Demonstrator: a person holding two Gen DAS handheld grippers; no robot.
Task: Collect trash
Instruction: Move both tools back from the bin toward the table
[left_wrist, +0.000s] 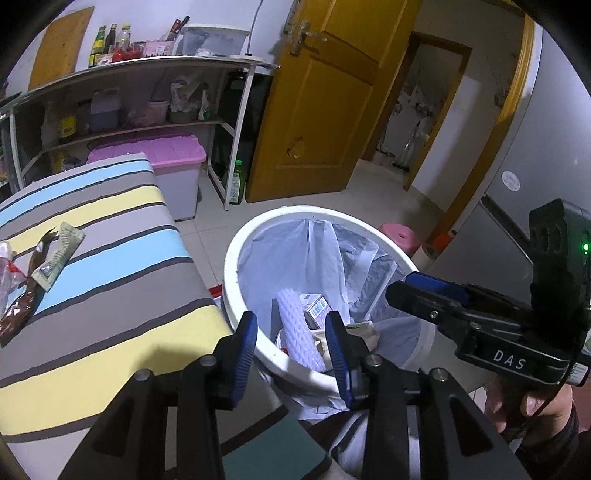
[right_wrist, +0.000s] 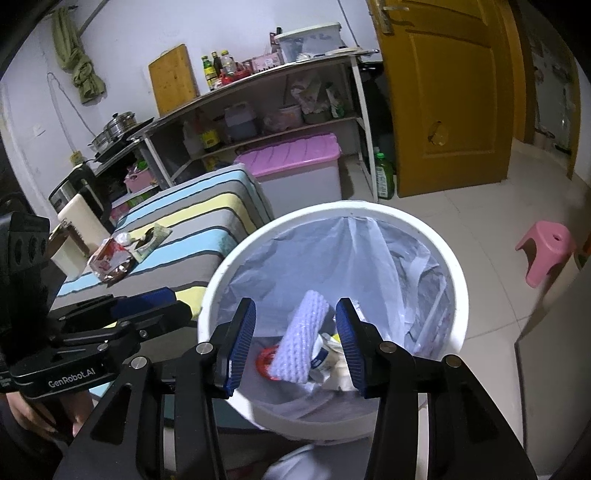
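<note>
A white trash bin with a pale plastic liner stands on the floor beside a striped table. Inside lie a white foam net sleeve, a small box and crumpled papers. My left gripper is open and empty over the bin's near rim. My right gripper is open and empty above the bin; it also shows at right in the left wrist view. Wrappers lie on the table.
A shelf unit with bottles and jars stands behind the table. A pink-lidded storage box sits under it. A yellow door, a green bottle, a pink stool and a grey fridge surround the bin.
</note>
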